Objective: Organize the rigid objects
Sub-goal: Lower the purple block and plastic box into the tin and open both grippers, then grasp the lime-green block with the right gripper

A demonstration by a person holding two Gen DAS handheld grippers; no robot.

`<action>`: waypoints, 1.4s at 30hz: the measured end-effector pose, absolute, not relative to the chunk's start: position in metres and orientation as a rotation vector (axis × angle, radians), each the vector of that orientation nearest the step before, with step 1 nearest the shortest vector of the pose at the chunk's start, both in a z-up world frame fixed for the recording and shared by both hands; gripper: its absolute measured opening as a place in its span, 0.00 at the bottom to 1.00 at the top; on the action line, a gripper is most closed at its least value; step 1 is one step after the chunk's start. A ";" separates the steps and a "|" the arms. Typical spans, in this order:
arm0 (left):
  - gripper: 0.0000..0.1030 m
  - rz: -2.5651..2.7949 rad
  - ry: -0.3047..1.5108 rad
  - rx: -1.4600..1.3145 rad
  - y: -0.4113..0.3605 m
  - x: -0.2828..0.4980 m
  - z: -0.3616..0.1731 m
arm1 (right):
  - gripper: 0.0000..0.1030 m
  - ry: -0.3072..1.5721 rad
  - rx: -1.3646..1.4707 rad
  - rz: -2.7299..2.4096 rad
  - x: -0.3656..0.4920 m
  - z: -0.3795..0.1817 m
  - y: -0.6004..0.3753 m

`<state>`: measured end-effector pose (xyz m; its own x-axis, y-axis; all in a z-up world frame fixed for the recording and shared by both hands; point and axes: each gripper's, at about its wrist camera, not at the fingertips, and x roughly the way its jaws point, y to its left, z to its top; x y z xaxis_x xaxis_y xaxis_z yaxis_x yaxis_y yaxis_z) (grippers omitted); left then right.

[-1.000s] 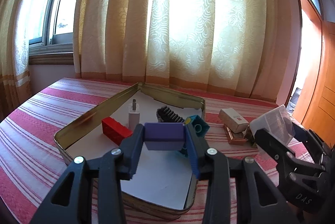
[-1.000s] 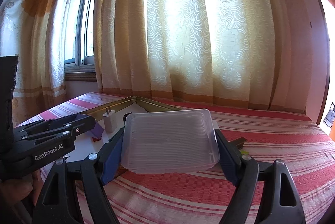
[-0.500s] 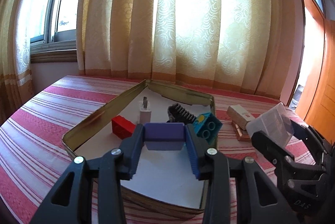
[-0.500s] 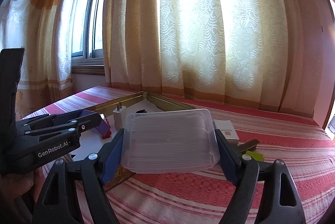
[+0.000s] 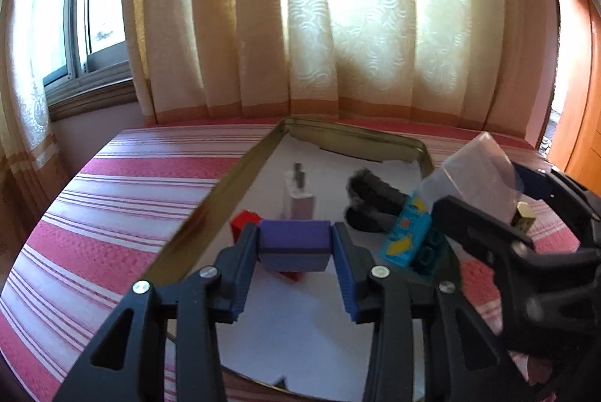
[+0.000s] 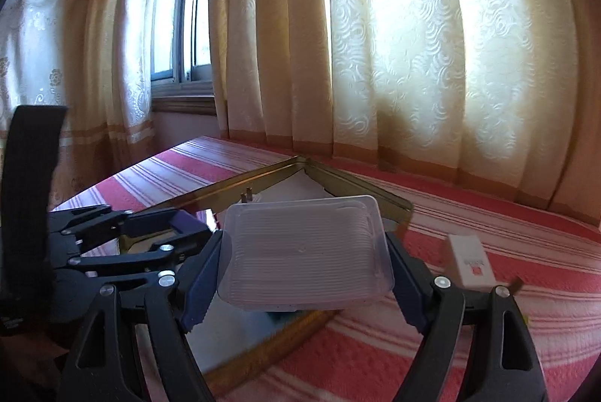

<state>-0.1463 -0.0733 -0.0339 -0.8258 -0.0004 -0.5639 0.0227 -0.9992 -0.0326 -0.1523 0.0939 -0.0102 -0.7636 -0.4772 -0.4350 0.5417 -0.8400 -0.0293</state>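
My left gripper (image 5: 295, 246) is shut on a purple block (image 5: 295, 244) and holds it over the gold metal tray (image 5: 240, 169). Inside the tray lie a red brick (image 5: 244, 223), a white charger plug (image 5: 298, 201), a black comb-like piece (image 5: 375, 193) and a blue brick (image 5: 409, 236). My right gripper (image 6: 304, 261) is shut on a clear plastic box (image 6: 304, 251) and holds it above the tray's right edge (image 6: 360, 182). It shows in the left wrist view (image 5: 484, 191) at the right, and the left gripper shows in the right wrist view (image 6: 150, 225) at the left.
The tray sits on a red and white striped tablecloth (image 5: 124, 199). A small white box (image 6: 471, 261) lies on the cloth to the right of the tray. Curtains (image 5: 338, 18) and a window (image 5: 94, 7) stand behind the table.
Both grippers have moved forward and toward the tray. The purple block now hangs further in over the tray, and the clear box has come over the tray's right edge.
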 end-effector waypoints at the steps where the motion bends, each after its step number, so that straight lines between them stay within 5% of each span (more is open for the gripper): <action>1: 0.38 -2.989 0.068 0.935 -0.077 -0.149 -0.033 | 0.80 0.198 0.596 -2.510 -0.160 -0.011 0.091; 8: 0.39 -2.965 0.049 0.992 -0.083 -0.168 -0.034 | 0.80 0.242 0.693 -2.482 -0.192 -0.019 0.072; 11: 0.59 -2.928 0.063 0.998 -0.089 -0.170 -0.036 | 0.80 0.243 0.729 -2.453 -0.199 -0.021 0.069; 13: 0.83 -2.913 0.087 0.976 -0.096 -0.167 -0.035 | 0.80 0.215 0.734 -2.423 -0.200 -0.021 0.072; 16: 0.95 -2.918 0.099 0.936 -0.096 -0.160 -0.030 | 0.84 0.161 0.686 -2.414 -0.195 -0.016 0.082; 30: 0.99 -2.992 0.030 0.892 -0.034 -0.147 -0.022 | 0.88 0.113 0.594 -2.635 -0.182 -0.005 0.197; 38: 0.99 -2.896 -0.237 0.970 0.012 -0.165 -0.037 | 0.88 -0.096 0.701 -2.788 -0.197 -0.028 0.271; 42: 1.00 -2.775 -0.138 0.983 -0.014 -0.174 -0.034 | 0.88 -0.108 0.705 -2.758 -0.195 -0.029 0.271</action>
